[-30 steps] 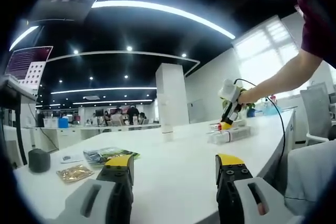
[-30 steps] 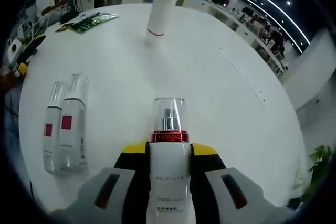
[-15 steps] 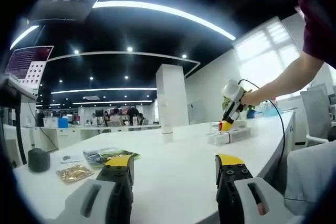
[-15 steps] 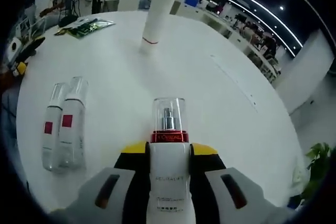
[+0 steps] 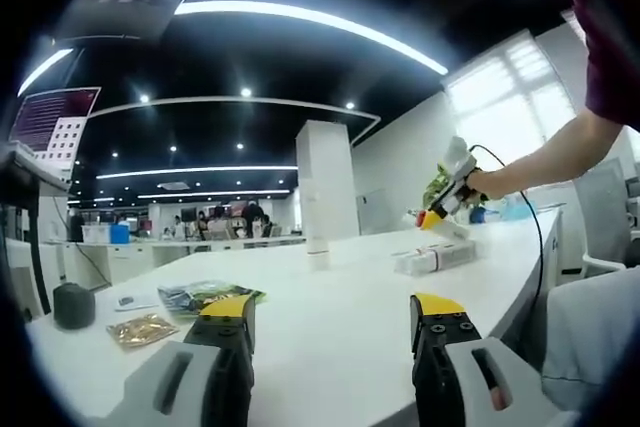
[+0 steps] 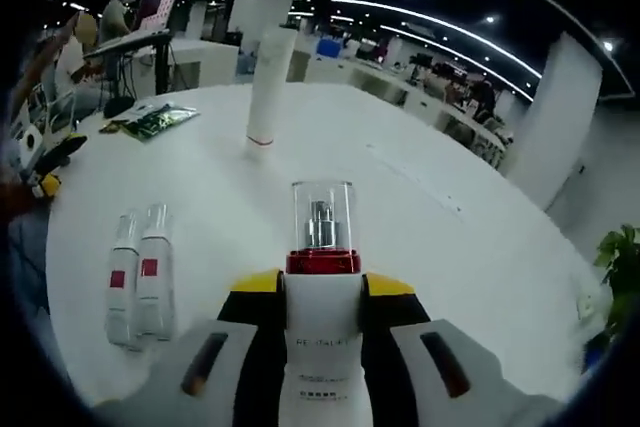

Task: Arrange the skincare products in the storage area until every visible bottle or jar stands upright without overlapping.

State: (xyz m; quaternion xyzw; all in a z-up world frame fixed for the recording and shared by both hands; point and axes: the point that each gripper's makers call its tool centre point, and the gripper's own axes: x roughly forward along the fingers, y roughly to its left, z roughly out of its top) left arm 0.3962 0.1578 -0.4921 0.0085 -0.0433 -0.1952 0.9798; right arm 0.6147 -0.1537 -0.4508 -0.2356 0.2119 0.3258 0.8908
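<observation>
- Between the jaws of the right tongs (image 6: 322,292) sits a white pump bottle (image 6: 322,332) with a red collar and clear cap, gripped on both sides of its body; its cap points forward, away from the camera.
- Left of those tongs, in the right gripper view, two clear bottles (image 6: 139,277) with red labels lie flat on the white worktop (image 6: 420,227), side by side and touching along their length, well apart from the held bottle.
- Ahead of the right tongs and a little left, a tall white tube (image 6: 268,87) stands upright on its cap, with a thin red ring near its base.
- Far left of it, a green packet (image 6: 160,119) lies flat near the worktop's edge.
- Left tongs (image 5: 333,322) hang above the near part of the worktop (image 5: 330,287), jaws wide apart with nothing between them.
- From the left gripper view, the right tongs (image 5: 440,215) show at the far right, lifted clear of the worktop in a person's hand (image 5: 490,182), and the held bottle is too small there to make out.
- Below them in that view, the lying bottles (image 5: 435,259) appear as a low pale block, and the tube (image 5: 318,225) stands ahead of the left tongs.
- Left of the left tongs lie the green packet (image 5: 208,295), a gold packet (image 5: 145,329) and a dark grey cylinder (image 5: 74,305).
</observation>
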